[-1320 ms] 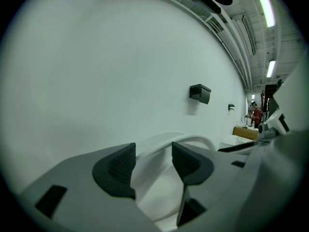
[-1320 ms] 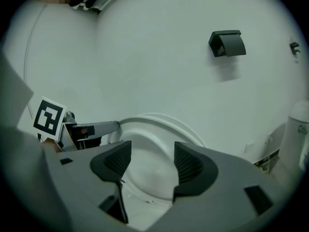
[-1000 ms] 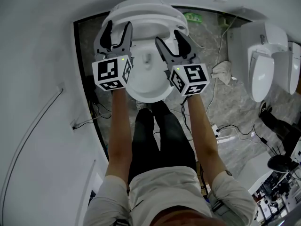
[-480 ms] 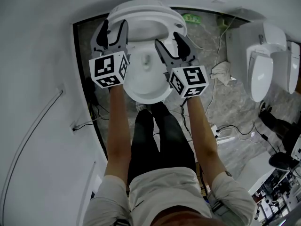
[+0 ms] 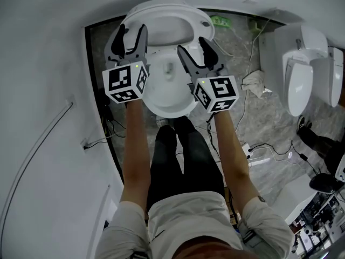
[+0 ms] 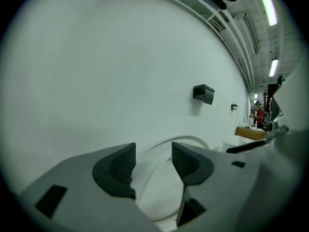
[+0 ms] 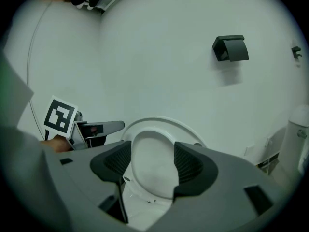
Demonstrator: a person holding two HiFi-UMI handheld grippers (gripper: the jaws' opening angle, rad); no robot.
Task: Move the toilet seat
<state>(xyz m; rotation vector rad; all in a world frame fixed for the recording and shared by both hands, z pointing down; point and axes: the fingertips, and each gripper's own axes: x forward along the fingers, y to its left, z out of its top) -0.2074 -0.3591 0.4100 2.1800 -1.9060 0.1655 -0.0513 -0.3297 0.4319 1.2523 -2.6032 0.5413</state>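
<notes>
The toilet seat [image 7: 154,123] stands raised at the rear edge of the bowl [image 5: 161,112], leaning toward the wall. The left tool [image 5: 133,30] and the right tool [image 5: 191,43] hover over the bowl's side edges. Both are released and empty and aimed at the seat, a stance that suits either a seat just lifted or one about to be lowered.

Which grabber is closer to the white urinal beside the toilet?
Right. The right gripper hangs over the toilet bowl on the side toward the urinal; the left gripper is over the opposite side, farther away.
</notes>
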